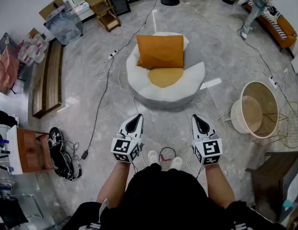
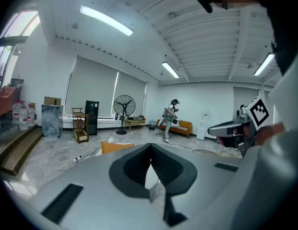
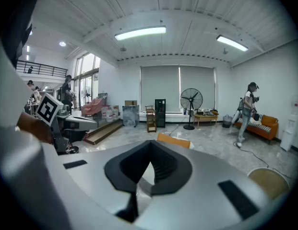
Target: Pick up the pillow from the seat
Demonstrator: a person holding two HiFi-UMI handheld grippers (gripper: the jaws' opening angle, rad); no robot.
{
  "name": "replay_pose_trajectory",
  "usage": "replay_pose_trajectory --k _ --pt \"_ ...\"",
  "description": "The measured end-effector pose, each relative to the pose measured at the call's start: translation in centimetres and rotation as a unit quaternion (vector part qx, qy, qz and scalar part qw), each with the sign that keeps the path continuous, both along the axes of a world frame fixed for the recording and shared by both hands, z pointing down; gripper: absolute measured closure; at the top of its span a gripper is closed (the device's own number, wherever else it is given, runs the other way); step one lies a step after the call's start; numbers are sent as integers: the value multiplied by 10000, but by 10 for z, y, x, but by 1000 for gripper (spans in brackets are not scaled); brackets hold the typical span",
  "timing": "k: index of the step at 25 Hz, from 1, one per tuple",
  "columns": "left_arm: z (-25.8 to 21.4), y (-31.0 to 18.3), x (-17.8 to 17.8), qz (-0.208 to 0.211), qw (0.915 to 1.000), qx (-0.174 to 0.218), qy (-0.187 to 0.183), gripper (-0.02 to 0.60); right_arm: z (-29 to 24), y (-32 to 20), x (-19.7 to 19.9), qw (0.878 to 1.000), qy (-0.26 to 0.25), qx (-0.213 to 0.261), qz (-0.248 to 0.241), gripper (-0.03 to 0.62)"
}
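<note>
An orange pillow (image 1: 160,51) leans on the back of a round white seat (image 1: 192,83) with a yellow cushion (image 1: 165,76), on the floor ahead of me. My left gripper (image 1: 138,116) and right gripper (image 1: 196,117) are held side by side, well short of the seat, both shut and empty. In the left gripper view the pillow (image 2: 114,147) peeks over the shut gripper (image 2: 150,156). In the right gripper view the pillow's edge (image 3: 173,141) shows just past the gripper (image 3: 149,153).
Cables (image 1: 104,80) trail across the floor left of the seat. A round wicker chair (image 1: 256,110) stands at the right, a wooden bench (image 1: 47,78) at the left. A person (image 1: 256,4) stands by an orange sofa (image 1: 278,25) at the far right. A fan (image 3: 190,99) stands by the windows.
</note>
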State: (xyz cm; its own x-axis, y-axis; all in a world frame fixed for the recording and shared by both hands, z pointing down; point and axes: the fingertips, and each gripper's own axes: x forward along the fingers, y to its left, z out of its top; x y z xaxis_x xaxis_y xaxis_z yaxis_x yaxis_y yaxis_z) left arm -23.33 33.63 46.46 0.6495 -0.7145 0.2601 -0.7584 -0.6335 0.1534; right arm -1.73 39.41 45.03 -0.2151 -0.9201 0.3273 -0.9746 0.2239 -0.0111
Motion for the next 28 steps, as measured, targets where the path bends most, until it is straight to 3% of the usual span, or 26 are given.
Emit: replay_pose_trajectory --k 11,18,23,28 --pt "1 -11 -31 30 10000 22 63 569 14 -17 -30 9998 21 -185 -9 591" --pt "0 -37 -51 233 9997 61 28 569 21 -47 -44 9980 -448 -357 253 588" --pt "9 -60 -49 213 9998 -13 12 569 27 -67 -33 9973 -484 -414 376 588" --pt "18 -100 -24 172 9998 -68 -84 569 34 -108 -3 9970 -502 -462 375 588"
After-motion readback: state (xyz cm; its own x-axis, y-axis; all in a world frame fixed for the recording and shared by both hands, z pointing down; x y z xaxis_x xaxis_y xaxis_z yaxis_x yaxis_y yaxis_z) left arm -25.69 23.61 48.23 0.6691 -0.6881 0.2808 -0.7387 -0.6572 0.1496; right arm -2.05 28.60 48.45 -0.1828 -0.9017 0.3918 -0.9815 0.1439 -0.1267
